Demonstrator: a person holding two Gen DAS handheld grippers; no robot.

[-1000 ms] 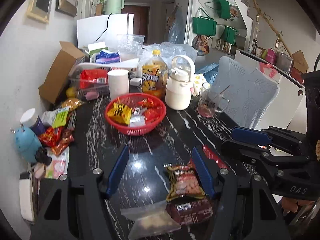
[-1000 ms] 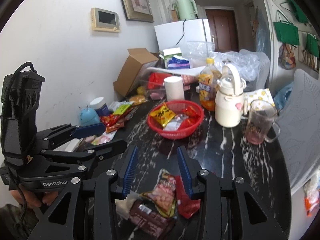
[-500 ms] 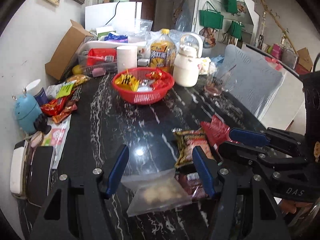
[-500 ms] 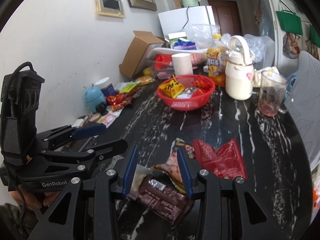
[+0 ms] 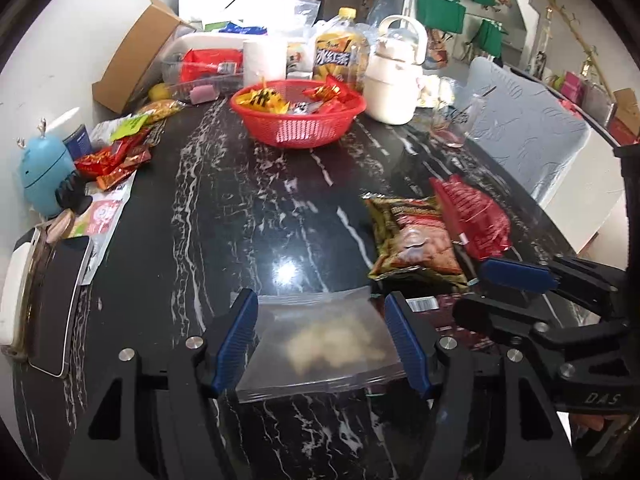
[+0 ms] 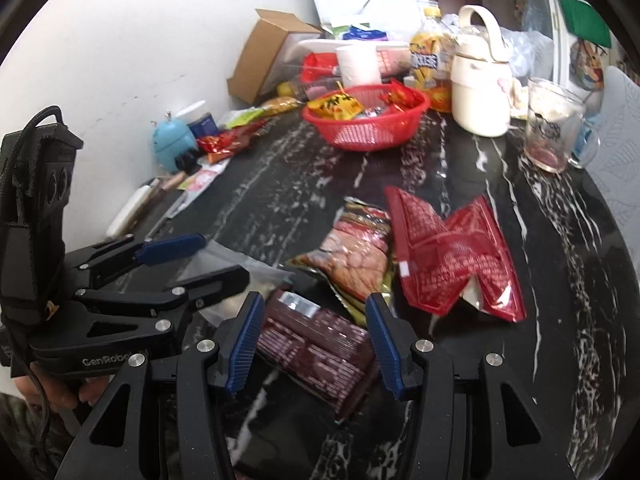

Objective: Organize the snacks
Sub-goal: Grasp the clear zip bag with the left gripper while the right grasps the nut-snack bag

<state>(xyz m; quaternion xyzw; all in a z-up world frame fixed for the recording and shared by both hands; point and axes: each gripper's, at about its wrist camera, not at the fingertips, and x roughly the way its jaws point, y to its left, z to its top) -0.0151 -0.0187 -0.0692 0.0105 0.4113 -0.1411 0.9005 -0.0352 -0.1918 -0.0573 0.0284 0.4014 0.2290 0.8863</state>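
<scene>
On the black marble table (image 5: 240, 216), my left gripper (image 5: 320, 340) is open and straddles a clear zip bag (image 5: 324, 344) of pale food, its pads apart from the bag. My right gripper (image 6: 314, 344) hangs low over a dark maroon packet (image 6: 316, 344). Its jaws are opening with the packet between them, not pressed. Beyond lie a brown-green snack packet (image 6: 356, 256) and a crumpled red packet (image 6: 452, 256). A red basket (image 5: 300, 132) holding several snacks stands at the far end. Each gripper shows in the other's view: the right gripper (image 5: 492, 292), the left gripper (image 6: 208, 260).
A cream kettle (image 6: 480, 92), a glass mug (image 6: 552, 128), an orange drink bottle (image 5: 340, 60) and a paper roll (image 5: 264, 60) stand behind the basket. Loose snack packets (image 5: 116, 156), a blue toy (image 5: 44, 176) and a phone (image 5: 60, 300) line the left edge. A grey chair (image 5: 528, 128) is on the right.
Both grippers have sunk toward the table, so the nearby packets now lie between their fingers. The right gripper's jaws have spread wider.
</scene>
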